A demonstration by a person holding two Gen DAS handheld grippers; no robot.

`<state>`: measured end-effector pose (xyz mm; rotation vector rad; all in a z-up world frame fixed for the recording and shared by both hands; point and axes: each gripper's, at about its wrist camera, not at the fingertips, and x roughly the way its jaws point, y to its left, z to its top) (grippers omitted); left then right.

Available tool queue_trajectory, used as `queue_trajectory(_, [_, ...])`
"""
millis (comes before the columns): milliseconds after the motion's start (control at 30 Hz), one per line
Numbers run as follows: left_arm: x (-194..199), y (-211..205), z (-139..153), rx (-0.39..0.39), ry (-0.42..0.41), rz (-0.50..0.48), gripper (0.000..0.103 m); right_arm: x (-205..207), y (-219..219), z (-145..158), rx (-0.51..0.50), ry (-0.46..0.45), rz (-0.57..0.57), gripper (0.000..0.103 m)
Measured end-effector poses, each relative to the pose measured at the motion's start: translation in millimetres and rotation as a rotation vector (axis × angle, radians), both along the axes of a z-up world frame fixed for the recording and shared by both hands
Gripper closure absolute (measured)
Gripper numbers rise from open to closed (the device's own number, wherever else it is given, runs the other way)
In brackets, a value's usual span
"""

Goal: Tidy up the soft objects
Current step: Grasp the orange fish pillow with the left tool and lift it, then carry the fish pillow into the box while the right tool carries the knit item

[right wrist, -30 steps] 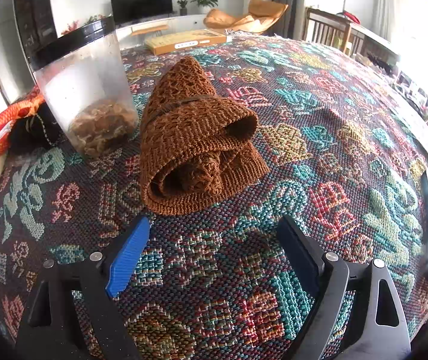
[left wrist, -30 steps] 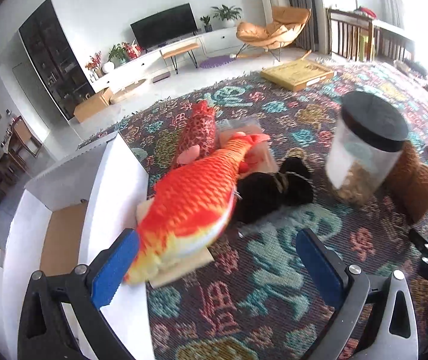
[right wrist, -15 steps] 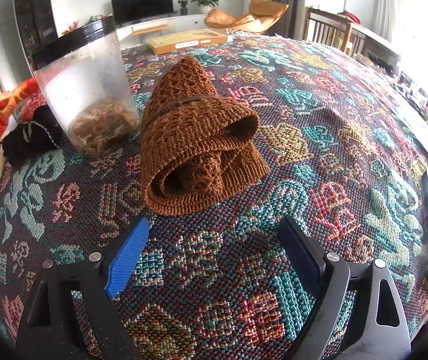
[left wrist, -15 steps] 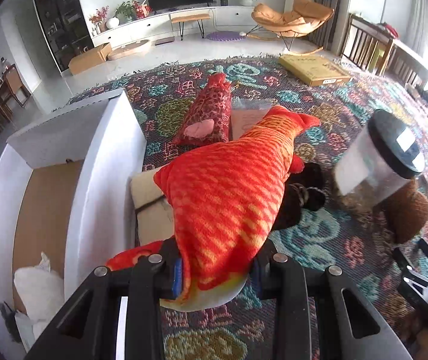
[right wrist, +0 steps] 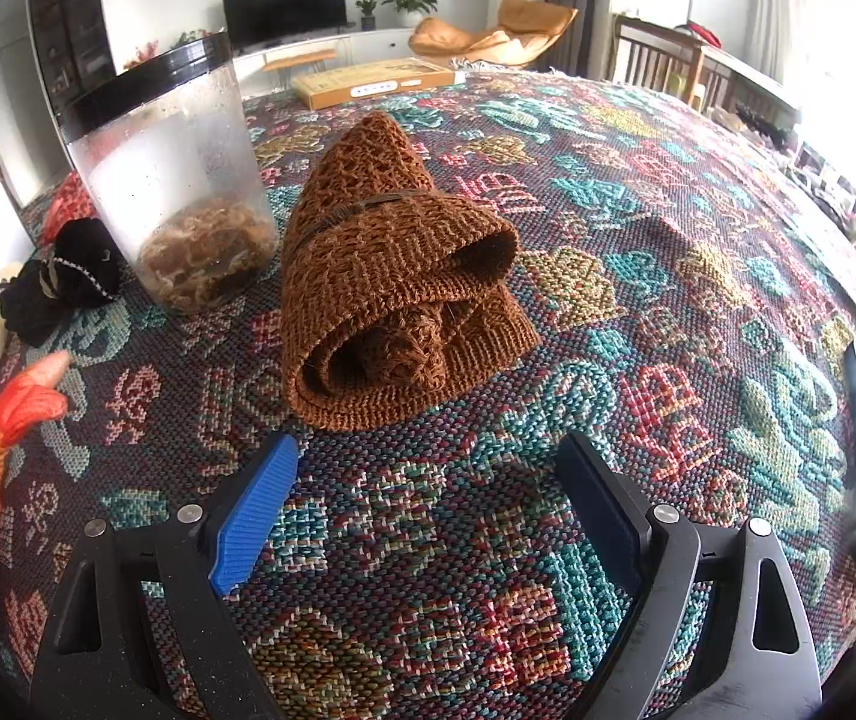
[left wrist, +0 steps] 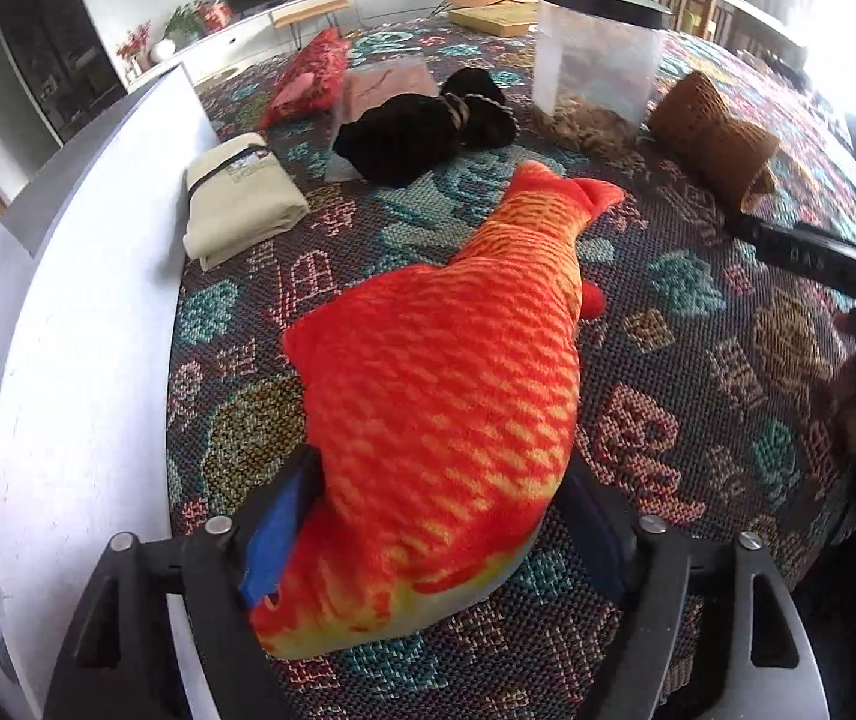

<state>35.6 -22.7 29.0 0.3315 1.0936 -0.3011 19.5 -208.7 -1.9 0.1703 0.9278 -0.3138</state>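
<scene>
No writing can be read anywhere in either view. The flat yellow cardboard box (right wrist: 377,82) at the far edge of the patterned woven rug (right wrist: 638,276) carries a white label, but its print is too small to make out. The folded beige cloth pouch (left wrist: 242,198) bears a small tag, equally illegible.

Bright lounge: television (right wrist: 284,6), orange armchair (right wrist: 491,30).

a home living room: television (right wrist: 285,7), lounge chair (right wrist: 491,30), houseplant (right wrist: 411,0).
</scene>
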Motion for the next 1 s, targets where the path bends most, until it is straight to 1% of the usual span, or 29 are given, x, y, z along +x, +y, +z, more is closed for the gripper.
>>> queue_trajectory(33, [-3.1, -3.2, 1.1, 0.021, -0.02, -0.021, 0.015, 0.1, -0.1, 0.0, 0.0, 0.0, 0.0, 0.013])
queue_trajectory(67, [-4.6, -5.6, 2.4, 0.037, -0.033, -0.036, 0.013, 0.0, -0.1, 0.0, 0.0, 0.0, 0.0, 0.013])
queue_trajectory(133, [-5.8, -7.2, 4.4, 0.05, -0.044, -0.055, 0.013, -0.1, -0.2, 0.1, 0.0, 0.0, 0.0, 0.013])
queue_trajectory(233, [-4.4, -4.0, 8.8, 0.002, -0.02, -0.073, 0.013, -0.2, -0.3, 0.2, 0.001, 0.0, 0.0, 0.013])
queue_trajectory(300, [-2.8, -4.8, 6.1, -0.023, 0.01, -0.09, 0.009, 0.1, -0.3, 0.1, 0.001, 0.0, 0.0, 0.013])
queue_trajectory(333, [-2.0, -6.9, 2.6, -0.014, 0.017, -0.095, 0.004, -0.1, -0.3, 0.2, 0.001, -0.001, 0.0, 0.013])
queue_trajectory(433, [1.9, -12.8, -11.1, 0.039, 0.012, -0.099, 0.004, 1.2, -0.9, 1.6, 0.007, -0.007, 0.001, 0.013])
queue_trajectory(467, [3.4, -13.6, -15.1, 0.045, 0.013, -0.094, 0.003, 0.1, -2.1, 2.4, 0.014, -0.016, 0.001, 0.013])
queue_trajectory(567, [9.2, -8.8, -17.4, 0.002, 0.02, -0.062, 0.001, -10.5, -7.1, 8.5, 0.063, -0.07, -0.013, 0.013])
queue_trajectory(667, [14.6, -3.4, -15.2, -0.019, 0.014, -0.034, 0.001, -23.3, -28.3, 21.1, 0.152, -0.146, -0.062, 0.013])
queue_trajectory(733, [18.4, 0.7, -13.3, -0.034, 0.006, -0.02, 0.001, -20.6, -43.4, 33.4, 0.196, -0.176, -0.066, 0.013])
queue_trajectory(800, [23.2, 3.6, -12.9, -0.058, 0.011, -0.003, 0.001, -4.2, -49.4, 46.3, 0.187, -0.146, -0.014, 0.013])
queue_trajectory(867, [28.2, 4.3, -15.1, -0.083, 0.035, 0.011, 0.001, 21.9, -44.5, 55.2, 0.162, -0.083, 0.088, 0.013])
queue_trajectory(933, [31.0, -1.1, -16.2, -0.103, 0.047, 0.013, 0.001, 51.5, -30.7, 51.5, 0.128, 0.027, 0.197, 0.013])
queue_trajectory(967, [29.8, -3.2, -16.6, -0.107, 0.051, 0.007, 0.002, 66.7, -24.4, 46.0, 0.103, 0.072, 0.234, 0.013])
queue_trajectory(1000, [27.8, -4.8, -16.5, -0.105, 0.051, -0.005, 0.007, 76.9, -19.3, 38.5, 0.073, 0.112, 0.257, 0.018])
